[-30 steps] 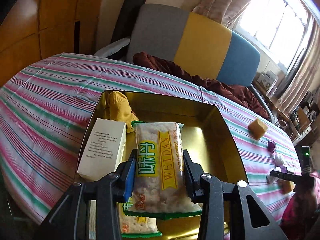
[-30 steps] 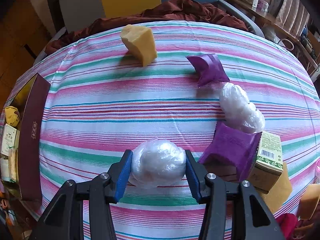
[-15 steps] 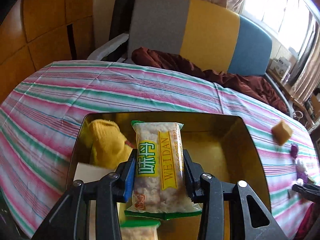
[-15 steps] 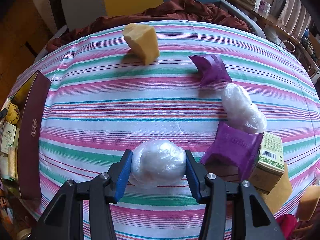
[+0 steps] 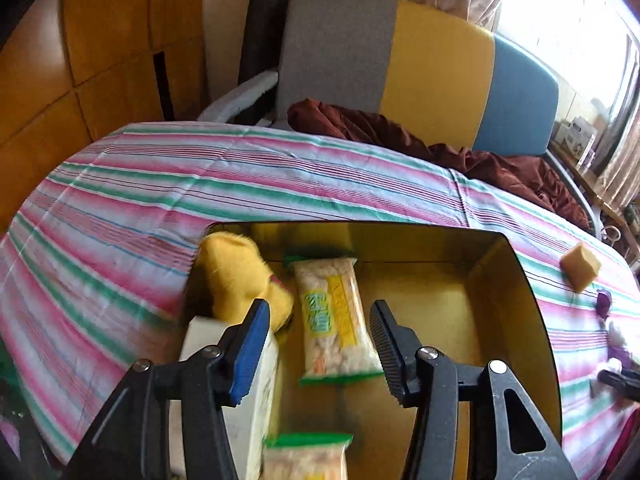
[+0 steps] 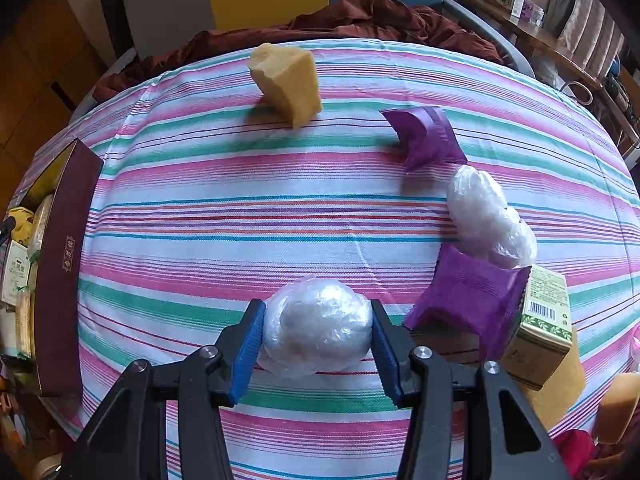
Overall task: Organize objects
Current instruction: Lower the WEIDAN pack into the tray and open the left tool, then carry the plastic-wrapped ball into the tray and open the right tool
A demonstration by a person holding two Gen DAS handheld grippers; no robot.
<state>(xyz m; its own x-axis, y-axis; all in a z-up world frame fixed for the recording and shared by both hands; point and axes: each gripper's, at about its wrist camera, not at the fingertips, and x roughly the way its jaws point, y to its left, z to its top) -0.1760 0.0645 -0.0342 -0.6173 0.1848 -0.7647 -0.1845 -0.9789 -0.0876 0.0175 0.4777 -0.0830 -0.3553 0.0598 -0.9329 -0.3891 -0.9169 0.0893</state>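
In the left wrist view, the left gripper sits at the bottom of the frame, its jaws just having been opening and now spread clear of the snack packet, which lies released on the floor of the gold box at frame centre. A white carton stands at lower left behind the blue pad, with a yellow plush above it. A second packet shows at the bottom edge. Beyond the box, the striped tablecloth stretches toward the upper frame.

In the right wrist view, the right gripper at bottom centre clamps a plastic-wrapped ball. To its right lie a purple pouch and a green-labelled box; farther up, a yellow sponge.
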